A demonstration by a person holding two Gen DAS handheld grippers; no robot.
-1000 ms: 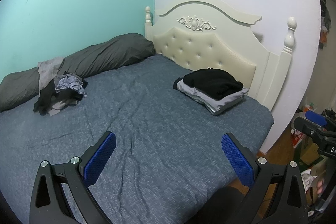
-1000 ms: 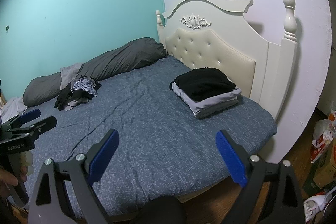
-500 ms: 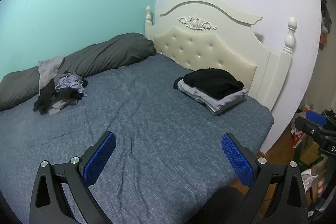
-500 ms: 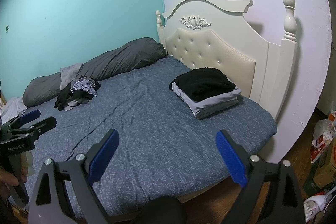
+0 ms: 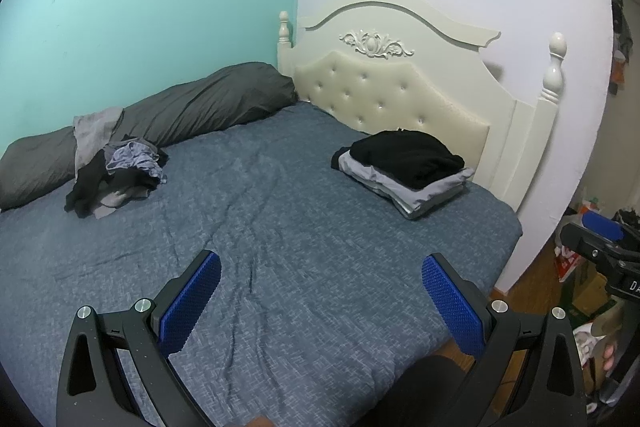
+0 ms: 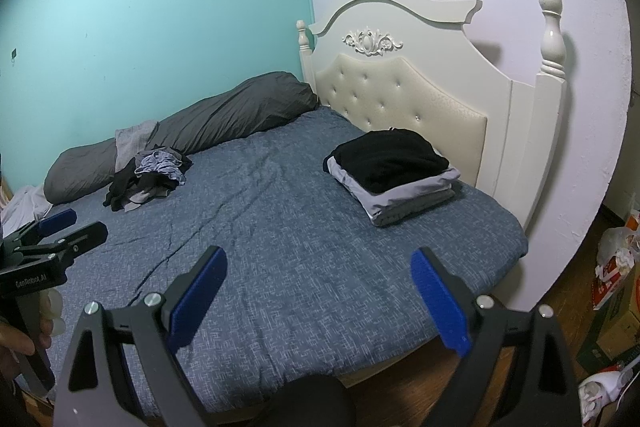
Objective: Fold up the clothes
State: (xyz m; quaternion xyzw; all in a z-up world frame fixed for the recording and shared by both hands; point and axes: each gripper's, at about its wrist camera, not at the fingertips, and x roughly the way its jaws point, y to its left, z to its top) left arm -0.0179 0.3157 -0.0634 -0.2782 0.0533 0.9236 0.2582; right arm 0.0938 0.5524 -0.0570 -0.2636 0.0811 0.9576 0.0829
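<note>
A heap of unfolded dark and grey clothes (image 5: pixel 118 177) (image 6: pixel 150 179) lies at the far left of the blue bed (image 5: pixel 280 247) (image 6: pixel 300 247), against a long grey pillow (image 5: pixel 192 111). A folded stack with a black garment on top (image 5: pixel 404 169) (image 6: pixel 394 171) sits by the headboard. My left gripper (image 5: pixel 320 301) hovers open over the near part of the bed, nothing between its blue pads. My right gripper (image 6: pixel 318 301) is likewise open and empty above the bed's near edge. Each gripper shows at the edge of the other's view, the right gripper (image 5: pixel 600 239) and the left gripper (image 6: pixel 52 239).
A cream tufted headboard (image 5: pixel 400 83) with posts stands against the white wall, a teal wall runs along the bed's far side. Boxes and bags (image 6: pixel 616 279) clutter the wooden floor to the right of the bed. A hand (image 6: pixel 16 331) holds the left gripper's handle.
</note>
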